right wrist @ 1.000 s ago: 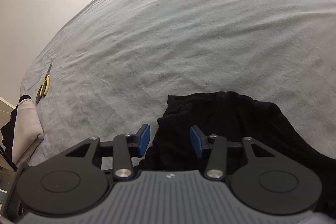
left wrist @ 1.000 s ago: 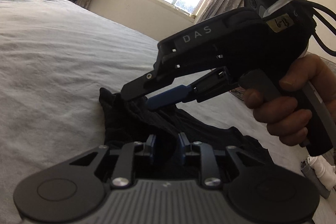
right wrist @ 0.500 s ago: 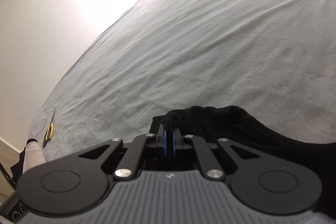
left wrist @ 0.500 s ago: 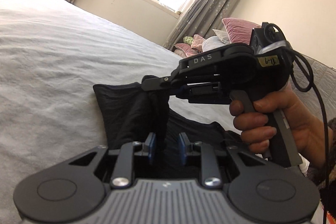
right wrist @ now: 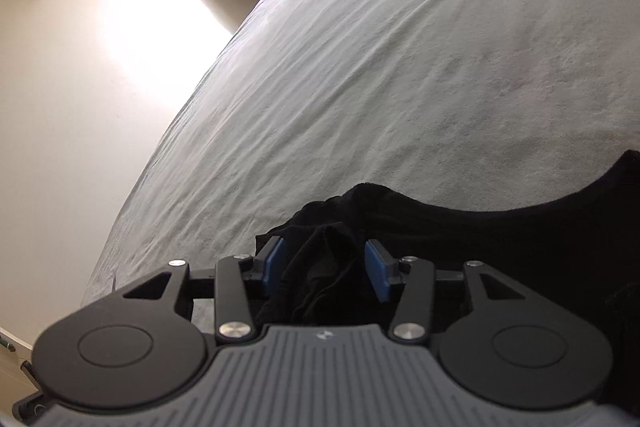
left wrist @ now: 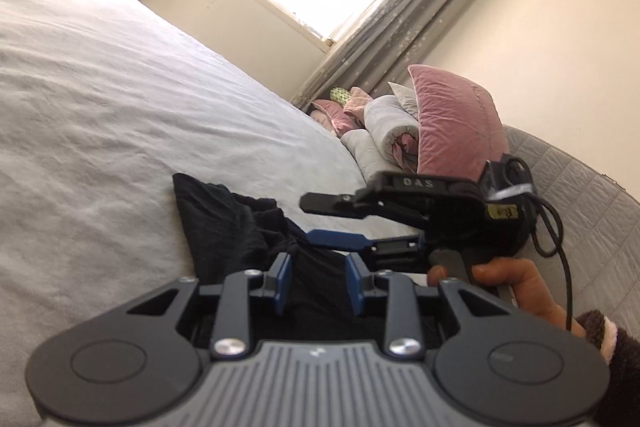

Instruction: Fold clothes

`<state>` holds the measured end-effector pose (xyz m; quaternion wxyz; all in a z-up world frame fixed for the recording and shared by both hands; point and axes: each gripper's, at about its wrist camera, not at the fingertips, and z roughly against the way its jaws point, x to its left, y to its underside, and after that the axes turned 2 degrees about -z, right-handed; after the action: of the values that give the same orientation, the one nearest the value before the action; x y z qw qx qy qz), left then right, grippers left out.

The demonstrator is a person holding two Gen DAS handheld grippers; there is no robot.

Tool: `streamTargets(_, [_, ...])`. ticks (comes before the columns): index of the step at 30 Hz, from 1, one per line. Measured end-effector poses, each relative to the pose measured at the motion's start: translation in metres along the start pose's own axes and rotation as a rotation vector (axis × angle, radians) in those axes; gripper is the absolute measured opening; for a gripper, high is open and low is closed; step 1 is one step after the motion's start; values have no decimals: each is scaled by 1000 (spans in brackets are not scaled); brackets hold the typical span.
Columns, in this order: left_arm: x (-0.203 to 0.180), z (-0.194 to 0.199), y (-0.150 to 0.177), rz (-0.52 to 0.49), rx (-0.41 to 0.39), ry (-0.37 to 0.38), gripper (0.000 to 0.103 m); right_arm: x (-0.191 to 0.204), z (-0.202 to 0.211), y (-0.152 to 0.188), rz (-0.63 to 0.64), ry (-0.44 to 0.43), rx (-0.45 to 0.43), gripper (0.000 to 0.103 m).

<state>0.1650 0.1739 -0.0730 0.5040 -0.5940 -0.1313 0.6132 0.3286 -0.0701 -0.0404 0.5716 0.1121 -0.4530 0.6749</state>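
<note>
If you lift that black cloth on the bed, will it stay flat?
Probably not. The black cloth garment already lies bunched in soft folds, so it would likely droop. It looks thin, so probably light. On the grey bedsheet it would likely drag, not roll.

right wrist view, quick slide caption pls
Right tool opening, jaws apart around a bunched fold of the black cotton garment on the pale grey bedsheet.
</note>
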Motion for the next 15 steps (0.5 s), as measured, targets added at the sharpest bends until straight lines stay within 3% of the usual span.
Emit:
streamTargets(2, [7,4,-2,44,-12,-32,23,1,8,10,13,-6,-1,42])
streamTargets(5, [17,4,-3,100,-7,-69,15,1,17,27,26,-11,28,39])
streamTargets(12, [22,-3,1,116,42,-120,13,9,0,55,65,-16,92,37])
streamTargets(15, [23,-7,3,106,62,-148,13,11,-9,56,73,-20,78,11])
